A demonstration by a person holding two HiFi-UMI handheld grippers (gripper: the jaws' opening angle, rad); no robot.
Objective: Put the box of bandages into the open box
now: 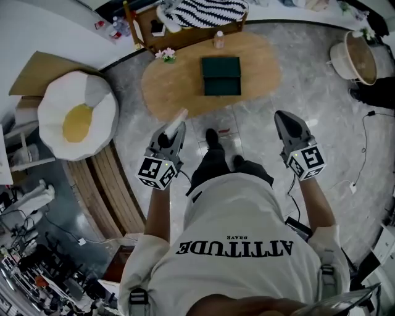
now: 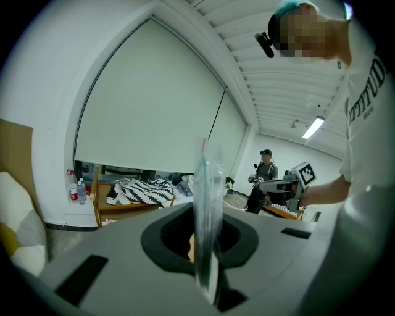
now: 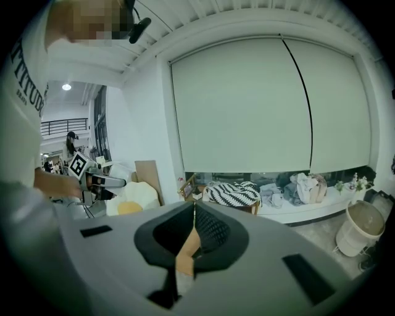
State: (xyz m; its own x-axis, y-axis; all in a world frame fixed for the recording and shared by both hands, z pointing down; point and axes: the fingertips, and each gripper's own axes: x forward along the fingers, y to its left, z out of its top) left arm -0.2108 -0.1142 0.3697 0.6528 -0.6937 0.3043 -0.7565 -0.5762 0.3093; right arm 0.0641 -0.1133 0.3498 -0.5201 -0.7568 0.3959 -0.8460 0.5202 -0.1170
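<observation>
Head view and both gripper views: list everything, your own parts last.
oval table: one, tan wood, ahead
open box: one, dark green, on the table
flowers: one bunch, pink-white, table's left end
bottle: one, pale, table's far edge
egg-shaped cushion: one, white and yellow, floor at left
striped cloth: one, black-white, beyond the table
basket: one, white, far right
box of bandages: one, pale, between the jaws at left
left gripper: one, grey, shut on that box
right gripper: one, grey, shut, empty

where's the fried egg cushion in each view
Head view: fried egg cushion at the left side.
Left gripper view: at the far left edge, partly cut off.
Right gripper view: left of centre.
Shared landmark: striped cloth, seen in all three.
</observation>
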